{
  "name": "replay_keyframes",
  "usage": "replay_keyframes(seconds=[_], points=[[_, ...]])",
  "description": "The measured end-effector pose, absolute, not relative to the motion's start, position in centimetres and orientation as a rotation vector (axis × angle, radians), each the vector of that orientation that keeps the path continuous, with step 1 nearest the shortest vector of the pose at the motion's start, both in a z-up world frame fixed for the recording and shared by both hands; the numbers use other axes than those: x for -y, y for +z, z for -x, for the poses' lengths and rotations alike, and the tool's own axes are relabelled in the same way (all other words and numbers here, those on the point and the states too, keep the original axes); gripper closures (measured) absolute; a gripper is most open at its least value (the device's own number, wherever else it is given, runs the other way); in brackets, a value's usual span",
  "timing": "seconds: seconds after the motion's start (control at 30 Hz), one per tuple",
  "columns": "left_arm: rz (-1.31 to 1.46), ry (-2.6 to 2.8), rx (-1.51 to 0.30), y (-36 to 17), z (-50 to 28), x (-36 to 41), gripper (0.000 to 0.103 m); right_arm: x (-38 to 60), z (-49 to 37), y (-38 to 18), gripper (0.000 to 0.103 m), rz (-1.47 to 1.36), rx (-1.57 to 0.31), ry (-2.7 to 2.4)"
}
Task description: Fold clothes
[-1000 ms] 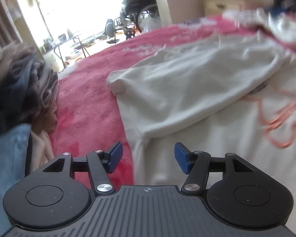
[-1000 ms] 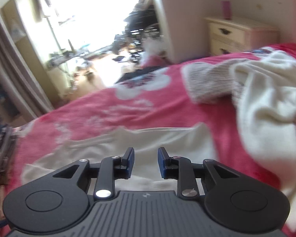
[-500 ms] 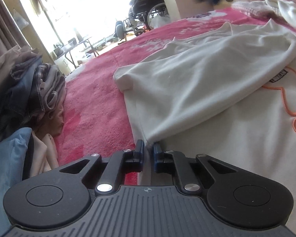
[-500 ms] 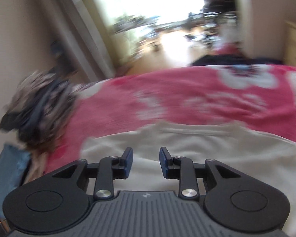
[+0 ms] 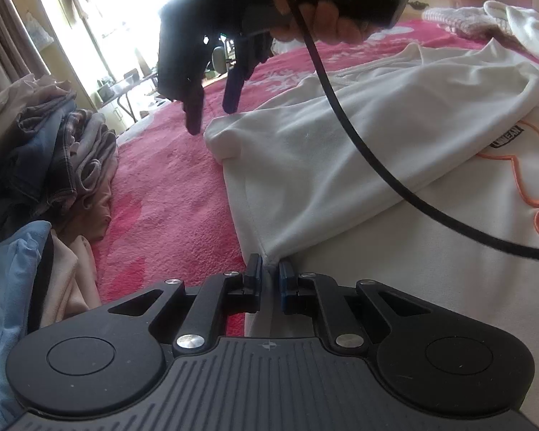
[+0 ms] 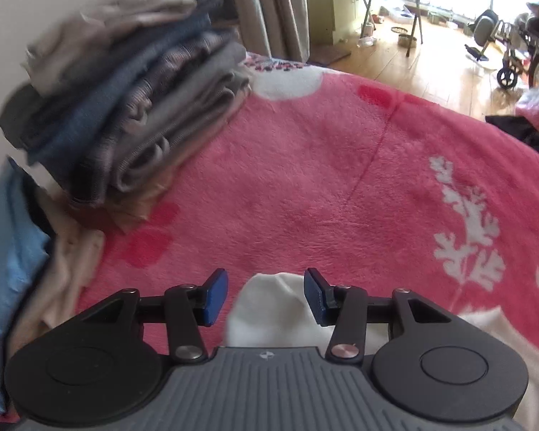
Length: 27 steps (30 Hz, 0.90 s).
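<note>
Soft, light white sweatshirt [image 5: 395,165], lying spread on the pink blanket [image 5: 168,186], sleeve folded across the body. Likely draping and sagging limp when lifted, so calling for a pinch at seams and corners rather than mid-panel. Left gripper [image 5: 269,274] clamping the fabric at the side seam where sleeve meets body. Right gripper [image 6: 265,294] hanging spread wide, holding nothing, hovering over the sleeve cuff [image 6: 269,309] at the sweatshirt's far corner. Black cable [image 5: 359,143] trailing across the sweatshirt, possibly snagging a fold. Stack of folded clothes [image 6: 125,107] sitting well to the left of the sweatshirt, with blue cloth [image 6: 10,269] beside it; cream knit garment [image 5: 484,21] crowding beyond the sweatshirt's far right edge.
</note>
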<state>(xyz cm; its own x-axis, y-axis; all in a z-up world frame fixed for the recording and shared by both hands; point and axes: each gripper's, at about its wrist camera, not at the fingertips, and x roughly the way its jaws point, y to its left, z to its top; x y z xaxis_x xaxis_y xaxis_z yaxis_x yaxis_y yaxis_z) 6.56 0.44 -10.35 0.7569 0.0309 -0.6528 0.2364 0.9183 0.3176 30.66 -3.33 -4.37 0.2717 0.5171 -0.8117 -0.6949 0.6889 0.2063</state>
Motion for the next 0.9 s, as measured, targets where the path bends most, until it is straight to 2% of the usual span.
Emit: replay_keyframes(seconds=[0.03, 0.07, 0.1, 0.27, 0.47, 0.57, 0.63, 0.73, 0.8, 0.83, 0.87, 0.9], points=[[-0.395, -0.115, -0.708, -10.3, -6.6, -0.5, 0.095, 3.1, -30.8, -4.7, 0.071, 0.214, -1.012, 0.827], [-0.391, -0.115, -0.709, -10.3, -6.6, -0.5, 0.095, 3.0, -31.0, -4.9, 0.093, 0.223, -1.020, 0.830], [-0.387, -0.114, -0.709, -10.3, -6.6, -0.5, 0.095, 2.8, -31.2, -5.2, 0.097, 0.232, -1.028, 0.833], [-0.378, -0.107, -0.706, -10.4, -6.6, -0.5, 0.095, 5.3, -31.7, -5.0, 0.100, 0.051, -0.961, 0.812], [-0.376, -0.097, -0.708, -10.4, -6.6, -0.4, 0.095, 7.9, -32.7, -7.3, 0.100, -0.209, -0.946, 0.738], [-0.367, -0.096, -0.712, -10.4, -6.6, -0.6, 0.095, 10.1, -32.1, -7.1, 0.103, -0.402, -0.847, 0.742], [-0.372, -0.098, -0.710, -10.4, -6.6, -0.6, 0.095, 11.2, -31.7, -6.3, 0.103, -0.462, -0.780, 0.745], [-0.378, -0.097, -0.710, -10.4, -6.6, -0.5, 0.095, 10.7, -32.2, -6.0, 0.103, -0.392, -0.813, 0.755], [-0.381, -0.096, -0.709, -10.5, -6.5, -0.5, 0.095, 9.6, -32.8, -5.8, 0.097, -0.327, -0.868, 0.757], [-0.383, -0.097, -0.708, -10.5, -6.5, -0.5, 0.095, 8.8, -33.2, -5.6, 0.088, -0.294, -0.902, 0.756], [-0.386, -0.097, -0.707, -10.5, -6.5, -0.5, 0.095, 8.0, -33.4, -5.5, 0.070, -0.248, -0.926, 0.754], [-0.388, -0.097, -0.706, -10.6, -6.5, -0.4, 0.095, 7.1, -33.5, -5.4, 0.059, -0.194, -0.943, 0.750]])
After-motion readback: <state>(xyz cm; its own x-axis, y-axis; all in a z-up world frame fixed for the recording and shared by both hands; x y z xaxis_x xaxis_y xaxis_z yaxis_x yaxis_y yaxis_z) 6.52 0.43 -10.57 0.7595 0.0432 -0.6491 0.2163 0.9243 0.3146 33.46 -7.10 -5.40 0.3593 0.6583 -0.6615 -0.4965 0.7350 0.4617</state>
